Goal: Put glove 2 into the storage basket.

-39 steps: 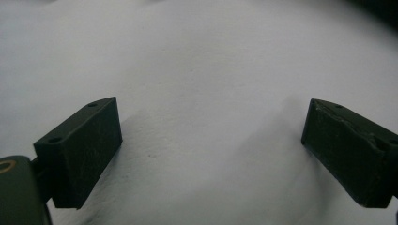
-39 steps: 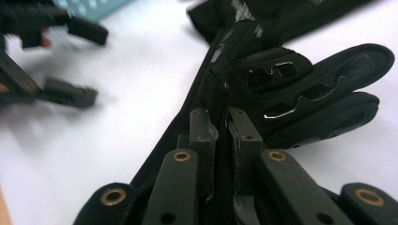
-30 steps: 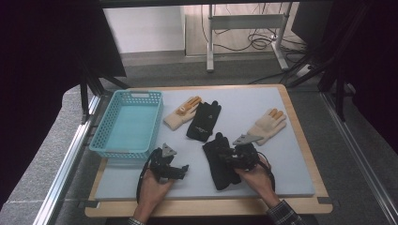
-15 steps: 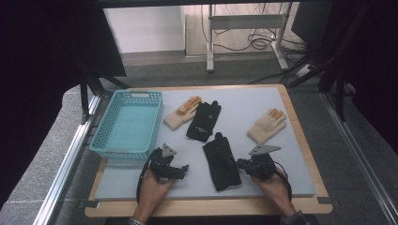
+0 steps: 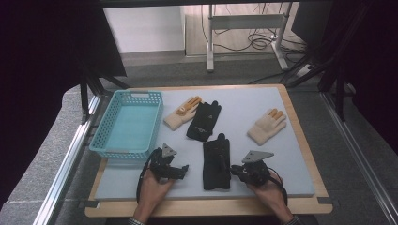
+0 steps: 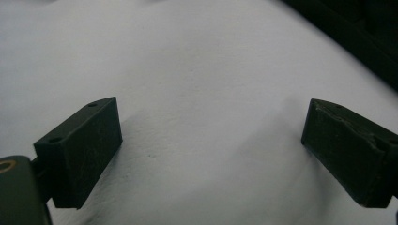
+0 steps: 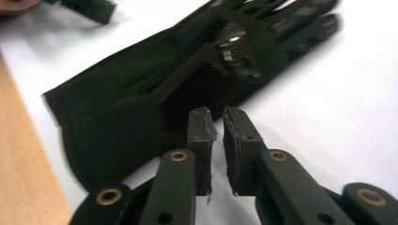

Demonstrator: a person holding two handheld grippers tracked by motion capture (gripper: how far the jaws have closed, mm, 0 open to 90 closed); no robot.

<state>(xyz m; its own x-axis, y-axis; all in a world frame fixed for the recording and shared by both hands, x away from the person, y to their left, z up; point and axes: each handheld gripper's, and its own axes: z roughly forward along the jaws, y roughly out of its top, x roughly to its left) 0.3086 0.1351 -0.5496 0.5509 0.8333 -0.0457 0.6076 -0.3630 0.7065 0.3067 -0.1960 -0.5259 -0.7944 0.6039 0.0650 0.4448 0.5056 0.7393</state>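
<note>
Black glove (image 5: 216,161) lies flat on grey-white mat (image 5: 291,159), near front edge, between both grippers. Right gripper (image 5: 234,170) just beside glove's right side; jaws have just been closing, now almost together with narrow slit, nothing between them. Left gripper (image 5: 184,169) rests over bare mat, jaws wide apart, empty. Behind: second black glove (image 5: 204,120), 2 beige gloves (image 5: 182,113) (image 5: 266,125), turquoise basket (image 5: 112,140) at left. Mat sits on wooden board (image 5: 206,207). Beyond table: grey floor, cables, metal stand legs.

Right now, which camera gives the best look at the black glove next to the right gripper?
The right gripper view: the glove lies close up, cuff to fingers, just beyond the nearly shut right gripper. The high view shows it small but whole. The left gripper view has just a dark edge at top right.
</note>
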